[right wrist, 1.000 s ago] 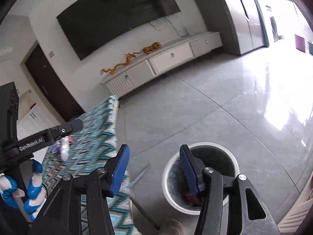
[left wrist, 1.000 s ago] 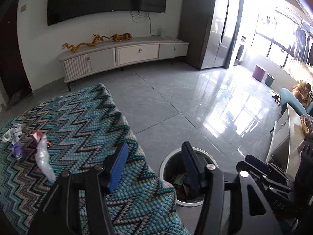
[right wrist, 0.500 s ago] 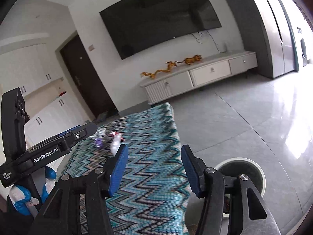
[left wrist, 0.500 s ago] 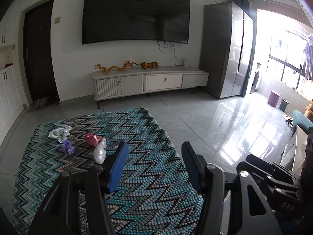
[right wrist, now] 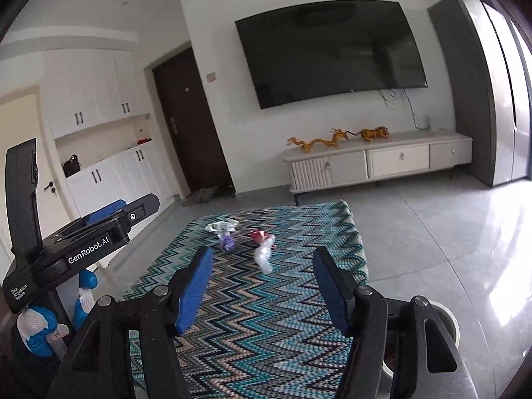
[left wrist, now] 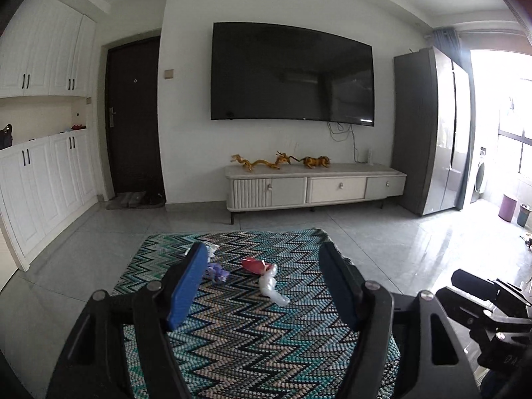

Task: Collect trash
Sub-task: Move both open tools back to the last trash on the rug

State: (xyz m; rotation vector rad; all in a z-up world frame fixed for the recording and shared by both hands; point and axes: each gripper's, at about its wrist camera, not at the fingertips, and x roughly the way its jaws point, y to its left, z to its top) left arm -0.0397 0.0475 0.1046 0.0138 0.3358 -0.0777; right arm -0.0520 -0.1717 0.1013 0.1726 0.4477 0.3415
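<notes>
Several pieces of trash lie on the zigzag rug (left wrist: 252,339): a clear plastic wrapper (left wrist: 271,287), a red wrapper (left wrist: 253,265), a purple scrap (left wrist: 217,272) and a crumpled clear wrapper partly hidden behind my left finger. The right wrist view shows the same clear wrapper (right wrist: 262,256), red wrapper (right wrist: 257,235), purple scrap (right wrist: 227,242) and crumpled wrapper (right wrist: 220,226). My left gripper (left wrist: 262,286) is open and empty, above the rug's near part. My right gripper (right wrist: 262,289) is open and empty. The white trash bin (right wrist: 447,322) sits at the lower right, behind the right finger.
A TV cabinet (left wrist: 316,186) with gold dragon figures stands at the far wall under a large TV. White cupboards (left wrist: 40,179) line the left wall. A grey fridge (left wrist: 432,133) stands at right. Glossy tiled floor surrounds the rug.
Both grippers have tilted up and swung left from the trash bin toward the rug. The trash pieces now sit ahead between the fingers. Both stay open.
</notes>
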